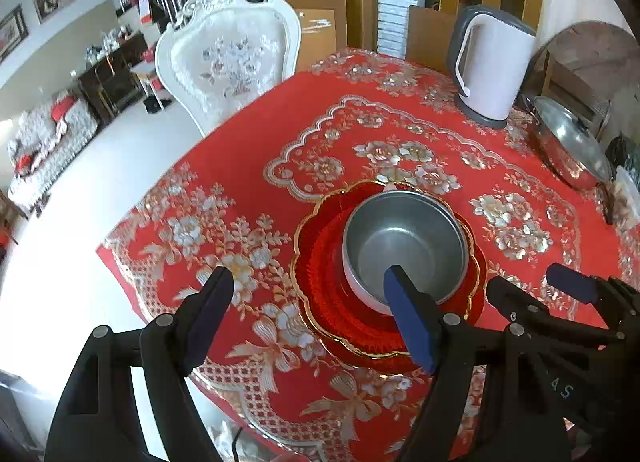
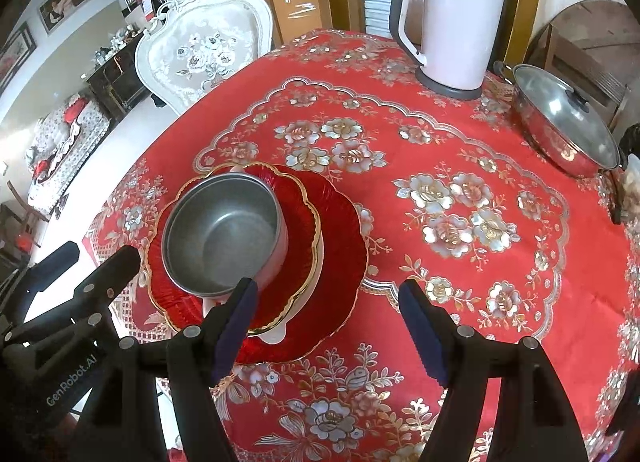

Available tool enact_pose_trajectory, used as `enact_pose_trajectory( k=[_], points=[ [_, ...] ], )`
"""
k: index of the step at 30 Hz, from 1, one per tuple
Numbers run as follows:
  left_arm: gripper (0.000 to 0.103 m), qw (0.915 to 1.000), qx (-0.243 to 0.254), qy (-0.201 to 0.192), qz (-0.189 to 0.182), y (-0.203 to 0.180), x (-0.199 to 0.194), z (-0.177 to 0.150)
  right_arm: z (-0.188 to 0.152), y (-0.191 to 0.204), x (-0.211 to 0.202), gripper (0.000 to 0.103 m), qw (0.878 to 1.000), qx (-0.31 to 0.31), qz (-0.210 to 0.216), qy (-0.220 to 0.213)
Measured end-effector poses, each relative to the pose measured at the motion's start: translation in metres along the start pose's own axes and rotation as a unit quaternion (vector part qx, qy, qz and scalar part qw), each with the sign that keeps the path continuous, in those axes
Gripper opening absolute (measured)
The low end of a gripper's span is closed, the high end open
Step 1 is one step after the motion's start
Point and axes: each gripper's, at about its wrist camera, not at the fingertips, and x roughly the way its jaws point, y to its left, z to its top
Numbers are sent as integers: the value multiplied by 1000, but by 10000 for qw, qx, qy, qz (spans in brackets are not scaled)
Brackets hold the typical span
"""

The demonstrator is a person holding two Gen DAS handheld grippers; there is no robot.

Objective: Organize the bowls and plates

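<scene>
On the red floral tablecloth (image 2: 460, 149) a grey metal bowl (image 2: 224, 234) sat inside a red gold-rimmed bowl (image 2: 296, 197), which rested on a red plate (image 2: 344, 246) near the table's front edge. Both grippers hung over that stack, the left gripper (image 1: 308, 294) and the right gripper (image 2: 324, 302) each with jaws spread wide and gripping nothing. A white kettle (image 2: 452, 25) and a lidded steel pot (image 2: 568, 121) stood well apart at the far side.

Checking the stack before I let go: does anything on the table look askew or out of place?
The stack is uneven: the red bowl sits off-centre on the red plate, shifted toward its left rim, and the metal bowl inside it looks tilted. Nothing is spilled or visibly damaged.
</scene>
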Motion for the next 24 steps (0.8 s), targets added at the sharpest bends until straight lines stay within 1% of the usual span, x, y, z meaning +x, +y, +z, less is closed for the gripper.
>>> enact_pose_trajectory(
  k=[2,6,16,24],
  points=[
    [78,10000,53,-36,5,-2,-2,1,1,0,0,75,10000,12,12,6],
    [78,9999,8,22,-155,-2,-1,2,1,-1,0,75,10000,13,6,1],
    [78,9998,24,133,-155,-2,6,2,2,-1,1,75,10000,2,12,9],
    [78,9998,19,129,-174,-4,6,2,2,-2,4,75,10000,-7,21,42]
  ],
)
